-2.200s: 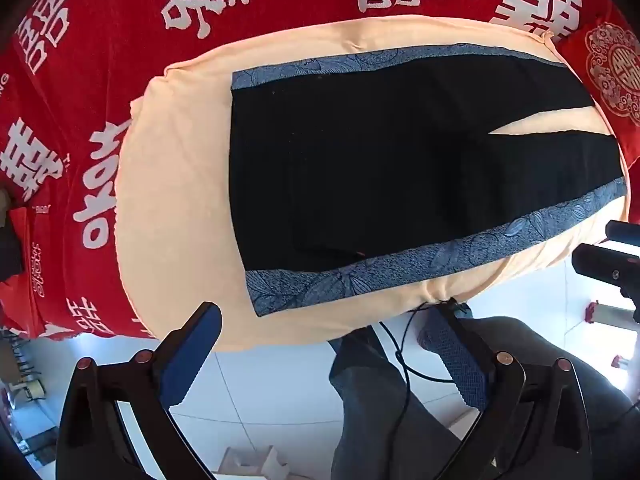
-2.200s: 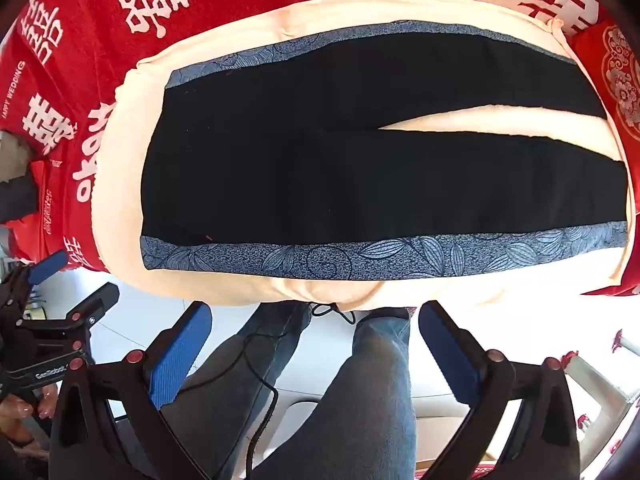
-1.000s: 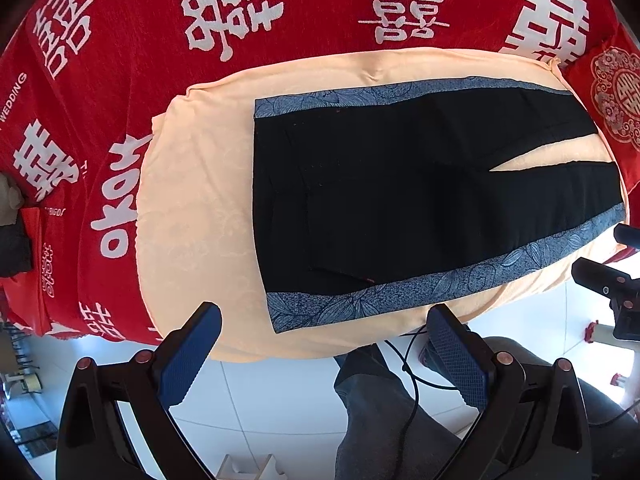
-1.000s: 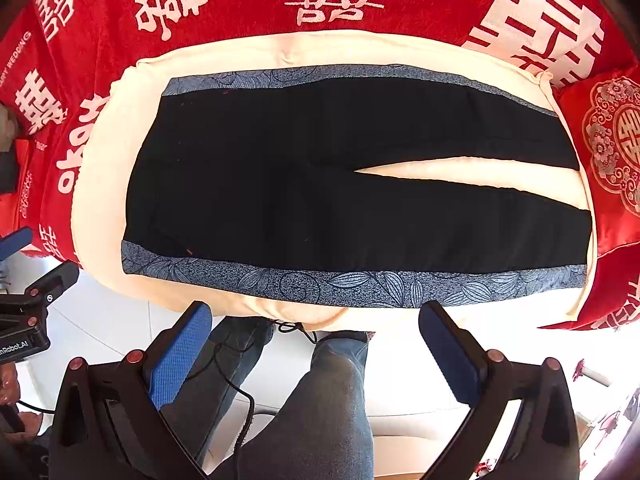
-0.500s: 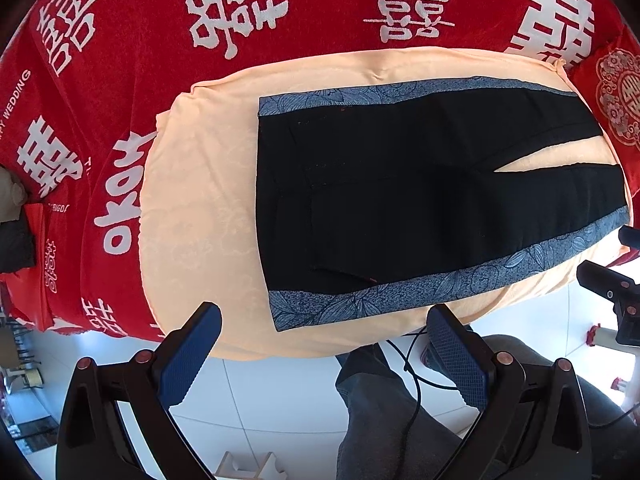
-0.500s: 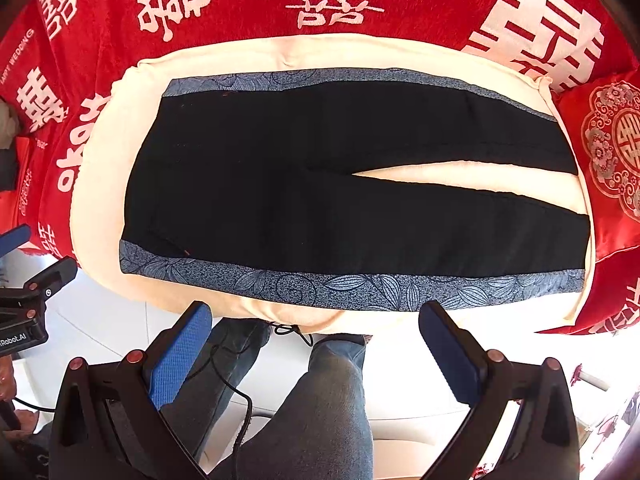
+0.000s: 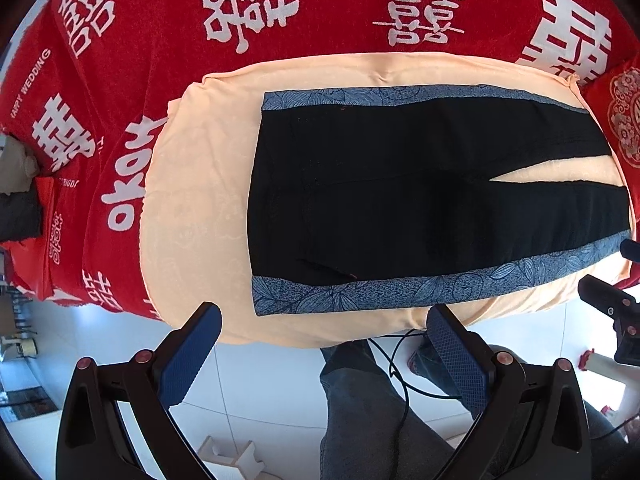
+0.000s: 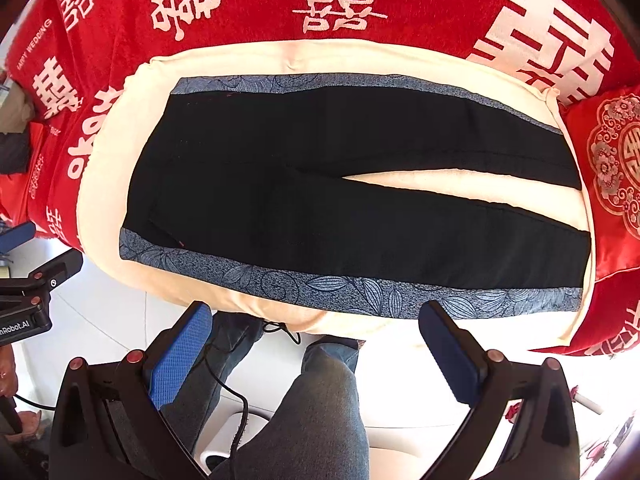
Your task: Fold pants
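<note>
The left claw (image 7: pixel 322 322) was released, its blue pads (image 7: pixel 191 354) spread wide and holding nothing, hovering off the near edge of the bed over white floor (image 7: pixel 260 392). The right claw (image 8: pixel 314 322) was likewise released and empty, in the same place relative to the edge.

The pants (image 7: pixel 420 196) lay flat and unfolded on a peach pad (image 7: pixel 192 200) that covered part of a red cover (image 7: pixel 160 40) printed with white characters. They were black with blue leaf-patterned side bands, waist toward the left, legs running right with a narrow gap between them.

The left view showed the waist end and the bare pad beyond it, but the leg ends were cut off at the right rim. Only the right view took in the pants (image 8: pixel 320 196) whole, down to both hems beside a red cushion (image 8: pixel 612 168).

Each view caught part of the other claw at its margin, too little to read its state from there. A person's jeans (image 8: pixel 320 412) and a black cable (image 8: pixel 228 384) showed below; the feet were hard to make out.
</note>
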Demonstrator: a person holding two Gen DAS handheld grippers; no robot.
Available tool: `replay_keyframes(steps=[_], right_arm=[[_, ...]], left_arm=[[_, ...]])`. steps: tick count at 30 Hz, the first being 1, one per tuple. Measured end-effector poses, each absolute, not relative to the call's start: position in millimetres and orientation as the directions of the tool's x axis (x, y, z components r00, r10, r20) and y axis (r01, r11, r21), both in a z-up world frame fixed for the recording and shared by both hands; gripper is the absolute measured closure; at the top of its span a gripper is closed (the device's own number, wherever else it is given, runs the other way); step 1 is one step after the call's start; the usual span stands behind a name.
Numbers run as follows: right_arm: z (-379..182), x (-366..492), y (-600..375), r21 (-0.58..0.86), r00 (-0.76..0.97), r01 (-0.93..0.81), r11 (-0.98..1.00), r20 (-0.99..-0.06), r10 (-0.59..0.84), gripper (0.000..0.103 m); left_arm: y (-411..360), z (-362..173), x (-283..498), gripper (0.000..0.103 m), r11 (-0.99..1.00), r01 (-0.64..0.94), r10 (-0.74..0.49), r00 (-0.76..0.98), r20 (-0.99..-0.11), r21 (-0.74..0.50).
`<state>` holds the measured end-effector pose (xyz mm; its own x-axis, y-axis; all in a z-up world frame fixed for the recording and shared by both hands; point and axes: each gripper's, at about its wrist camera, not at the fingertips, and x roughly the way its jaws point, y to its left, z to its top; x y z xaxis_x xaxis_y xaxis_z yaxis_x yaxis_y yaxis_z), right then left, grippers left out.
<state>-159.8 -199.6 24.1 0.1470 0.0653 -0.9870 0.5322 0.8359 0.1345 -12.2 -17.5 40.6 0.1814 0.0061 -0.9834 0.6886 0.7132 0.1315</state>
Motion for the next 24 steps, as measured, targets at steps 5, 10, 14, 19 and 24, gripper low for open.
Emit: replay_keyframes(steps=[5, 10, 14, 19, 24], right_arm=[[17, -168, -205, 0.139, 0.137, 0.495, 0.858, -0.987, 0.081, 0.000], [9, -173, -208, 0.136, 0.117, 0.502, 0.854, -0.989, 0.088, 0.000], [4, -172, -208, 0.117, 0.115, 0.514, 0.850, -0.991, 0.067, 0.000], [-8, -165, -204, 0.102, 0.094, 0.543, 0.833, -0.994, 0.061, 0.000], [-21, -159, -199, 0.098, 0.083, 0.556, 0.825, -0.995, 0.062, 0.000]], left_arm=[[-16, 38, -28, 0.000, 0.769, 0.628, 0.019, 0.171, -0.985, 0.124], [-15, 34, -40, 0.000, 0.785, 0.608, 0.035, 0.147, -0.989, 0.118], [-14, 30, -40, 0.000, 0.770, 0.627, 0.027, 0.150, -0.988, 0.116], [-10, 12, -27, 0.000, 0.765, 0.637, 0.020, 0.124, -0.992, 0.095], [-3, -5, -19, 0.000, 0.764, 0.642, 0.006, 0.096, -0.995, 0.066]])
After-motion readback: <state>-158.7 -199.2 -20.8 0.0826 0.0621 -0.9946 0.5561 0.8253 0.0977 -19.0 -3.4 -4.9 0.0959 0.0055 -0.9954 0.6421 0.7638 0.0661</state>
